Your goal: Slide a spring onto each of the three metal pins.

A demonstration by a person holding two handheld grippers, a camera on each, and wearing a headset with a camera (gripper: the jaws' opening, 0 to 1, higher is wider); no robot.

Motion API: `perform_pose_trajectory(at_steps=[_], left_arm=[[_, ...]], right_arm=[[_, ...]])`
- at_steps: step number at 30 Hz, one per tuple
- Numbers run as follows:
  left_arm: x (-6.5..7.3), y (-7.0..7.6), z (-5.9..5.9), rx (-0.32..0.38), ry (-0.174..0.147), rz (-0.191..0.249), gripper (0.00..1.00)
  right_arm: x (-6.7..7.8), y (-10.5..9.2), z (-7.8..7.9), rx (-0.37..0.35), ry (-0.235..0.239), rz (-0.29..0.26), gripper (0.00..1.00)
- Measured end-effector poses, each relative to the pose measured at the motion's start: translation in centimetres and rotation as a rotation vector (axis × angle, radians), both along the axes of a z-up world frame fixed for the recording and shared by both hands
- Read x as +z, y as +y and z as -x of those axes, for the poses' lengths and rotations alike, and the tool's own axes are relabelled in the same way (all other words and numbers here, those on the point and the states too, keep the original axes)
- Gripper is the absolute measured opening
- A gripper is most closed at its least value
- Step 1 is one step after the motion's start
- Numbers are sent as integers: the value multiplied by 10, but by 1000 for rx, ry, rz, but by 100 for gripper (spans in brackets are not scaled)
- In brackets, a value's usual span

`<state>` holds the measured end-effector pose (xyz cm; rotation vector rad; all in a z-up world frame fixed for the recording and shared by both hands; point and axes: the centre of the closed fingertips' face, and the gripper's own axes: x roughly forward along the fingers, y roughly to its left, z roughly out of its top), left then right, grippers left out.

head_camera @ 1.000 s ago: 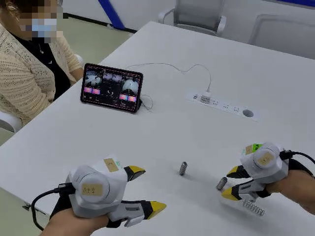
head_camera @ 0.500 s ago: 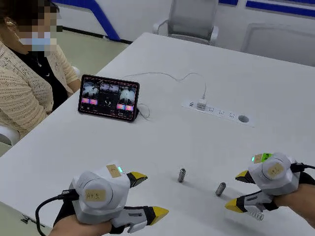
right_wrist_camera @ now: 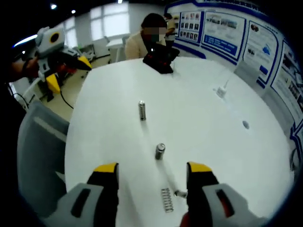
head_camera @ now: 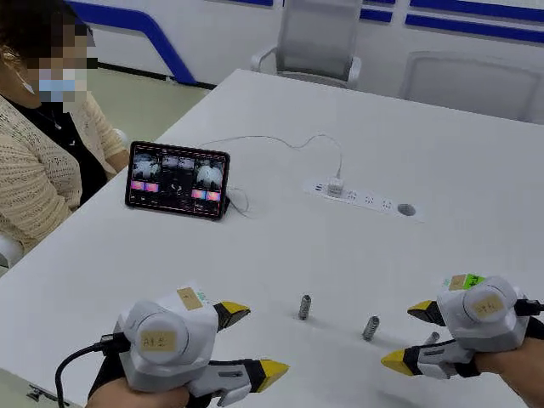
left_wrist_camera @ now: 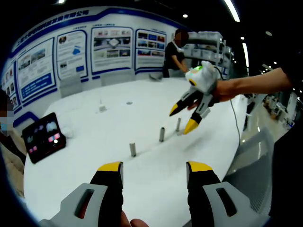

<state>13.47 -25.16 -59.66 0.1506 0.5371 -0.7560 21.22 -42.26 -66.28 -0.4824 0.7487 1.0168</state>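
Two upright pins carry springs on the white table [head_camera: 280, 246]: the left one [head_camera: 304, 307] [right_wrist_camera: 142, 110] and the middle one [head_camera: 371, 327] [right_wrist_camera: 160, 151]. A third small pin [head_camera: 432, 337] [right_wrist_camera: 180, 193] stands by my right gripper's fingers, and a loose spring [right_wrist_camera: 165, 199] lies flat next to it. In the left gripper view the three pins [left_wrist_camera: 133, 149] [left_wrist_camera: 162, 134] [left_wrist_camera: 178, 124] form a row. My right gripper [head_camera: 408, 334] [right_wrist_camera: 152, 168] [left_wrist_camera: 182, 119] is open and empty, just right of the middle pin. My left gripper [head_camera: 253, 340] [left_wrist_camera: 154, 166] [right_wrist_camera: 66, 71] hangs open and empty at the near left.
A tablet [head_camera: 177, 180] stands at the left of the table, its cable running to a power strip [head_camera: 361, 198] at the back. A person in a cream cardigan [head_camera: 38, 170] sits at the left edge. Chairs [head_camera: 310, 42] stand behind the table.
My right gripper has drawn back to the right, away from the middle pin, staying open. The left gripper has hardly moved. The head camera has tilted upward.
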Motion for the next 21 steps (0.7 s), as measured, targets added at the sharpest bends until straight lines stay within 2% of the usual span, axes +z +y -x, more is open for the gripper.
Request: perform_pose_trajectory(at_steps=[10, 16, 21], left_arm=[[-1, -9, -7, -10, -3, 19, 55], [-2, -14, -6, -25, -1, 20, 56], [-4, -15, -6, -30, 3, 17, 56]], right_arm=[[11, -6, 6, -98, -9, -82, 61], [20, -15, 8, -164, -30, -128, 63], [22, -24, 14, -213, -26, -165, 63]])
